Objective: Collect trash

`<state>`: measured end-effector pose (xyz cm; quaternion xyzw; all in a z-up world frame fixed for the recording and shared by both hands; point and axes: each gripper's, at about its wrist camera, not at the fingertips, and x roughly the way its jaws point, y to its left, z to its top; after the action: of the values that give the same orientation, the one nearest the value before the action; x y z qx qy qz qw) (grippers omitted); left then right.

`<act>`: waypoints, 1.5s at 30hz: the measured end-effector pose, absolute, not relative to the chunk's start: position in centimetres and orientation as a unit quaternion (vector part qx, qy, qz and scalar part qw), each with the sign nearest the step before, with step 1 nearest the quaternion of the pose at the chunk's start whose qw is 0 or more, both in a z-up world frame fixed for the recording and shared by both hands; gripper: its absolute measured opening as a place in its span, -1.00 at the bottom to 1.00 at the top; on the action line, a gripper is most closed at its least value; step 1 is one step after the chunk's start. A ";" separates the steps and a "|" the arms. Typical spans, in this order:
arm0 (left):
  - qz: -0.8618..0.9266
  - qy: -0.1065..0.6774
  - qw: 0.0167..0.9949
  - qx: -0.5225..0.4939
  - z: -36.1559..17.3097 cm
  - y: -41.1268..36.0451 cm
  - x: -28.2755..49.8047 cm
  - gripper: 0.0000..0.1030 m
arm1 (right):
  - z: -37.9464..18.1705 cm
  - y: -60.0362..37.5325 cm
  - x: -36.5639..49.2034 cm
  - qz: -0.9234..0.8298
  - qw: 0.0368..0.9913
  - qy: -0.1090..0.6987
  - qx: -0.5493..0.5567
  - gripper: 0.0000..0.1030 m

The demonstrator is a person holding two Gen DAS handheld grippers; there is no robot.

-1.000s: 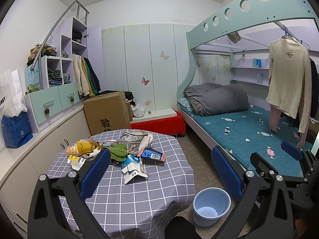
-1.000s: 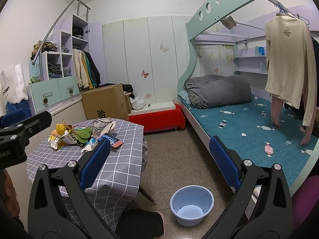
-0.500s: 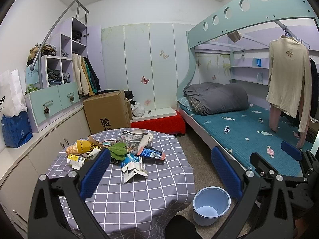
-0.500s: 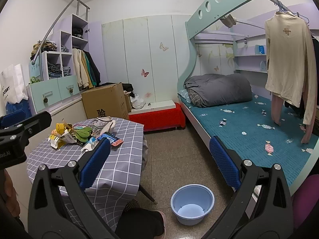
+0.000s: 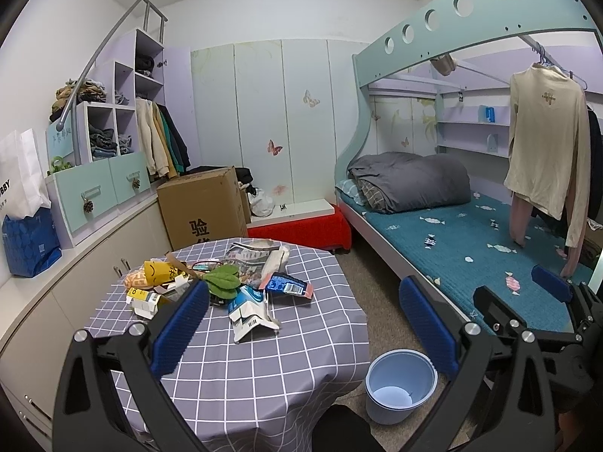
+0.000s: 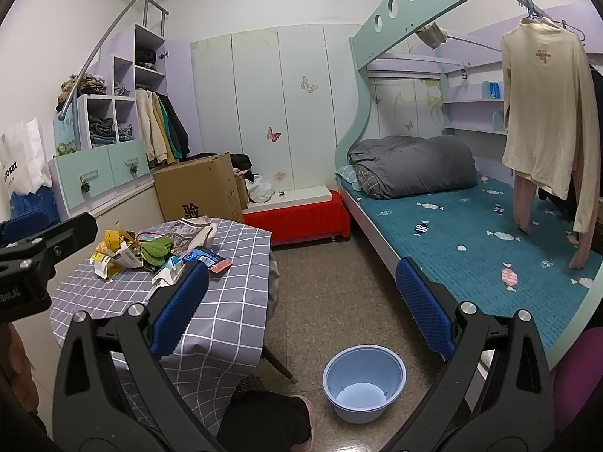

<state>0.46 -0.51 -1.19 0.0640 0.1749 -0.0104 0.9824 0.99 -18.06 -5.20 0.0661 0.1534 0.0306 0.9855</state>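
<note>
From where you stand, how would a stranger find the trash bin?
Find the round table with the grey checked cloth. On the floor between it and the bed stands a light blue bin. It is the only open round container there, and empty.

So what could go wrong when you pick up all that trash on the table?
1. The wrappers lie heaped and overlapping, so the open left tool may pinch several; one could slip off the checked tablecloth.
2. The blue bin sits on the floor beside the table, apart from the heap, so light pieces might miss it.
3. The cloth hangs loose at the edge; a tool could probably snag it and drag the heap.
</note>
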 end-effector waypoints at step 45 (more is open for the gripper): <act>0.050 0.372 0.923 -0.082 -11.3 17.5 21.4 0.91 | -12.6 -1.5 25.2 0.119 0.935 0.322 -0.086 0.88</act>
<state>21.45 17.51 -11.26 -0.0822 0.3717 0.0500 0.9234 25.17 -1.51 -12.61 -0.0855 0.3219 0.1194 0.9353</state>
